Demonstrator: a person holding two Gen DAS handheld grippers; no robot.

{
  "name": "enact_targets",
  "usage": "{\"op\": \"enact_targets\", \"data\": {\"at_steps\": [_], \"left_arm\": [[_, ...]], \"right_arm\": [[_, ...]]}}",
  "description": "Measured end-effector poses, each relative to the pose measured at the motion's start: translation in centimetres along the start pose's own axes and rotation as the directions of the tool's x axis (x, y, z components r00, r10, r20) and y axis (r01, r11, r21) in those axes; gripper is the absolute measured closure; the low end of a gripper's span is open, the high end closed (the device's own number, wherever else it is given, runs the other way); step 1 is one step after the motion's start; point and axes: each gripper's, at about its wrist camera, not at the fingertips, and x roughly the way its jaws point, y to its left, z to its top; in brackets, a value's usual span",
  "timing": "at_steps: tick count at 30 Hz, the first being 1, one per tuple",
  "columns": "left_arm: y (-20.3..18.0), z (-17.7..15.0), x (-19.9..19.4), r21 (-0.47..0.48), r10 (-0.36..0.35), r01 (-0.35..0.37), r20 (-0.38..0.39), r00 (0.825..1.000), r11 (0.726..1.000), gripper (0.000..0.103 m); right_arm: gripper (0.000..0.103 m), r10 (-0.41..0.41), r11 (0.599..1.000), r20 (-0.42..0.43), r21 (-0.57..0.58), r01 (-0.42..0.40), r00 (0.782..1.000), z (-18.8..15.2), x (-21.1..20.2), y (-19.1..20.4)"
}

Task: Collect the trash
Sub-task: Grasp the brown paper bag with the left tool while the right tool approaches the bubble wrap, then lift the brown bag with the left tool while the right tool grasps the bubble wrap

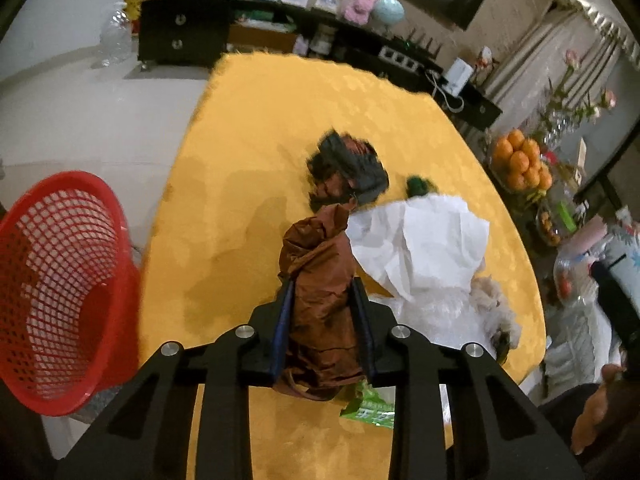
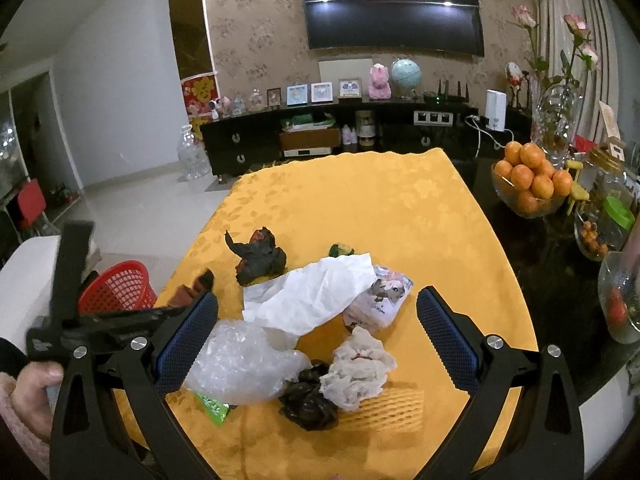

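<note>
My left gripper (image 1: 323, 288) is shut on a crumpled brown wrapper (image 1: 320, 280) and holds it above the yellow tablecloth (image 1: 256, 136). The red mesh basket (image 1: 56, 288) stands off the table's left edge; it also shows in the right wrist view (image 2: 120, 286). My right gripper (image 2: 318, 320) is open and empty above the trash pile: a white paper sheet (image 2: 316, 294), clear bubble wrap (image 2: 240, 360), a black bag (image 2: 306, 398), a crumpled tissue (image 2: 358, 368), a printed packet (image 2: 380, 296), a dark wrapper (image 2: 258, 256), a green wrapper (image 2: 214, 406) and yellow foam net (image 2: 394, 406).
A glass bowl of oranges (image 2: 528, 184), jars (image 2: 608, 208) and a flower vase (image 2: 556, 120) stand on the dark table to the right. A black TV cabinet (image 2: 320, 136) runs along the far wall. A small green scrap (image 2: 340, 249) lies past the pile.
</note>
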Motion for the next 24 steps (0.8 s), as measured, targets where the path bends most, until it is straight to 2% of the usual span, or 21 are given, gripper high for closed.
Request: {"op": "enact_targets", "data": {"at_steps": [8,12,18,23,24], "left_arm": [[0.3,0.8,-4.5,0.025,0.076,-0.08,0.142,0.987,0.996,0.076],[0.7,1.0,-6.3,0.029,0.119,-0.127,0.191,0.974,0.991,0.076],[1.7,1.0,-8.3,0.013,0.15,-0.158,0.236,0.96,0.987,0.076],[2.6,0.8,-9.5,-0.006,0.167,-0.171,0.255,0.952,0.985,0.076],[2.9,0.8,-9.9,-0.012,0.171,-0.174,0.261,0.95,0.985,0.076]], "right_arm": [[0.007,0.087,0.993,-0.079,-0.068,-0.093,0.993,-1.1,1.9,2.7],[0.007,0.118,0.975,-0.15,-0.168,-0.143,0.982,-2.4,3.6,5.7],[0.007,0.088,0.955,-0.236,-0.256,-0.149,0.968,-3.6,6.5,8.5],[0.007,0.045,0.957,-0.285,-0.262,-0.123,0.957,-4.1,8.6,8.8],[0.01,0.045,0.96,-0.29,-0.251,-0.121,0.956,-4.0,8.8,8.6]]}}
